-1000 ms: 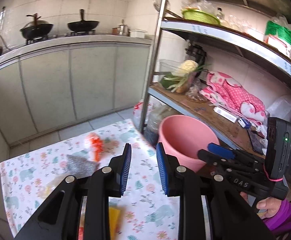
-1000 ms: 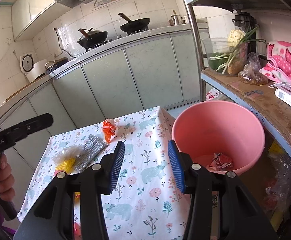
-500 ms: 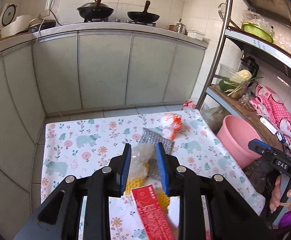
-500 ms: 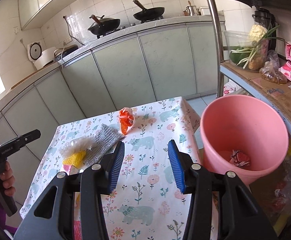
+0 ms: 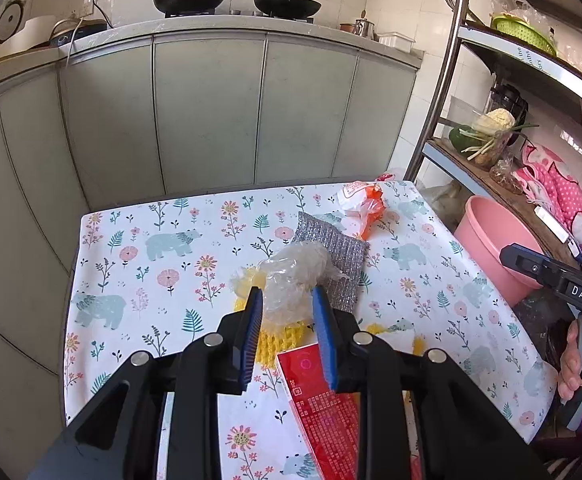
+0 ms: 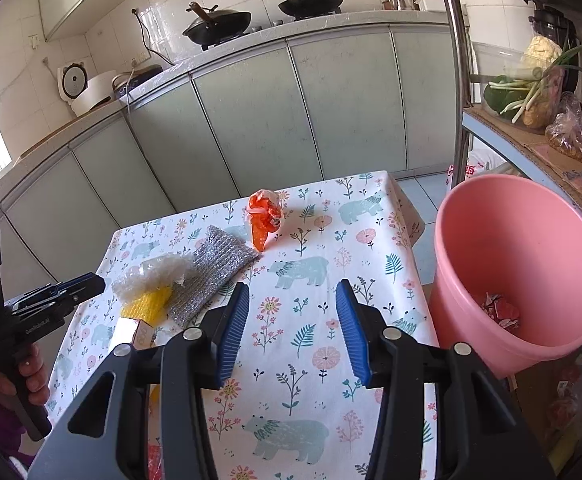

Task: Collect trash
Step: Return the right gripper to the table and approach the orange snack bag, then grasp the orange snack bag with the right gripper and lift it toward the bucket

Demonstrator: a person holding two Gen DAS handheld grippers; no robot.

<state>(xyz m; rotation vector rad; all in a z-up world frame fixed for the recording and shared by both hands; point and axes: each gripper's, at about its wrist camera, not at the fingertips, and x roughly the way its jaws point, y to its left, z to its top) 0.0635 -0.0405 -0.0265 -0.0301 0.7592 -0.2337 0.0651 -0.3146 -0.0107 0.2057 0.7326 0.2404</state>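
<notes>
On the floral tablecloth [image 5: 163, 268] lie a clear crumpled plastic bag [image 5: 295, 276] over a yellow mesh [image 5: 279, 336], a silver foil pouch [image 5: 331, 252], an orange wrapper [image 5: 365, 210] and a red packet [image 5: 323, 408]. My left gripper [image 5: 287, 320] is open, its jaws on either side of the clear bag's near end. My right gripper [image 6: 293, 324] is open and empty above the cloth. The pink bucket [image 6: 531, 240] stands right of the table with a pink-red scrap [image 6: 497, 312] inside. The bag [image 6: 151, 274], pouch [image 6: 215, 280] and orange wrapper [image 6: 265, 218] also show in the right wrist view.
A metal shelf rack [image 5: 503, 184] with vegetables and pink cloth stands right of the table behind the bucket [image 5: 495, 244]. Grey kitchen cabinets [image 5: 211, 112] with woks on top run along the back. The table's far edge and right edge drop to tiled floor.
My left gripper swung from the bucket back over the table and came down around the clear bag. My right gripper drew left, away from the bucket, and opened wider.
</notes>
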